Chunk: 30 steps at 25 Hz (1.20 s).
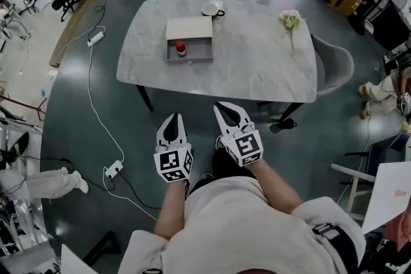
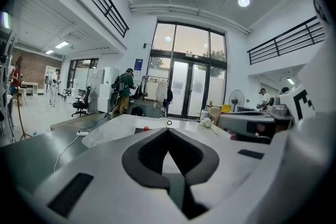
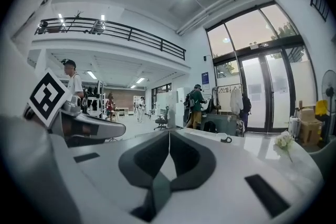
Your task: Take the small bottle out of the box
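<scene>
Left gripper [image 1: 174, 119]: jaws are seen pressed together with nothing between them; it is held low in front of the person, short of the table [image 1: 270, 67].
Right gripper [image 1: 223, 108]: jaws are likewise closed and empty; it is held just beside the left one, with its tips a little further forward.
Small bottle [image 1: 180, 48]: it stands inside the open grey box [image 1: 190, 59], toward the box's left half, on the far-left part of the table.
Direction from the grippers: the bottle lies straight ahead and well apart from both, across the near table edge. It is almost in line with the left gripper and off to the left of the right one.
Nearer hand: the left is judged the better lined up, though neither is yet within reach.
Long axis: the bottle appears upright, with its cap upward, so an approach from above or from the near side is likely called for.
Look of the bottle: a red cap is seen over a pale, small body; finer detail cannot be made out. In the left gripper view only the red cap [image 2: 146, 128] shows above the table's edge.
Box lid [image 1: 189, 28]: it is laid open on the far side, so the near side is left free.
</scene>
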Tool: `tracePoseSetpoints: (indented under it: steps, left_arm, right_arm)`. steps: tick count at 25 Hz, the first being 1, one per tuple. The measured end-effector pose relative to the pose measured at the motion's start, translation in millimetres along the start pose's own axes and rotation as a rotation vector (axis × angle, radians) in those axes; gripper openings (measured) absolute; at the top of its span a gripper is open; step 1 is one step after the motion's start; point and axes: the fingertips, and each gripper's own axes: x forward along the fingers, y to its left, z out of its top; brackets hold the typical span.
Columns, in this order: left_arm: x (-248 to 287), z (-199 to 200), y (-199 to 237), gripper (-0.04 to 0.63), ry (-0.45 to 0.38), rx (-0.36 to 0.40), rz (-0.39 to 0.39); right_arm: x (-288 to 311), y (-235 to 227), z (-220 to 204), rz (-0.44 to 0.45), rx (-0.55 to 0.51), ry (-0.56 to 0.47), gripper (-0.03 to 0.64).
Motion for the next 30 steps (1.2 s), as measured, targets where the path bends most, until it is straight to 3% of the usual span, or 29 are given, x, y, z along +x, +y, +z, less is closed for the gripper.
tracePoseSetpoints:
  steps: [8,18,30]
  left_arm:
    - [76.3,-0.4,2.7,0.023,0.052,-0.014,0.039]
    - [140.8,-22.1,20.5,0.023,0.126,-0.005,0.082]
    - [212.4,-38.1,46.5,0.023,0.208,-0.008,0.047]
  right_arm:
    - [54.2,-59.9,-10.4,0.054,0.027,0.048,0.026]
    - [99.7,-96.7,-37.4,0.104,0.056,0.107,0.026]
    - [157.9,-120.8,-51.4,0.104,0.085,0.161,0.026]
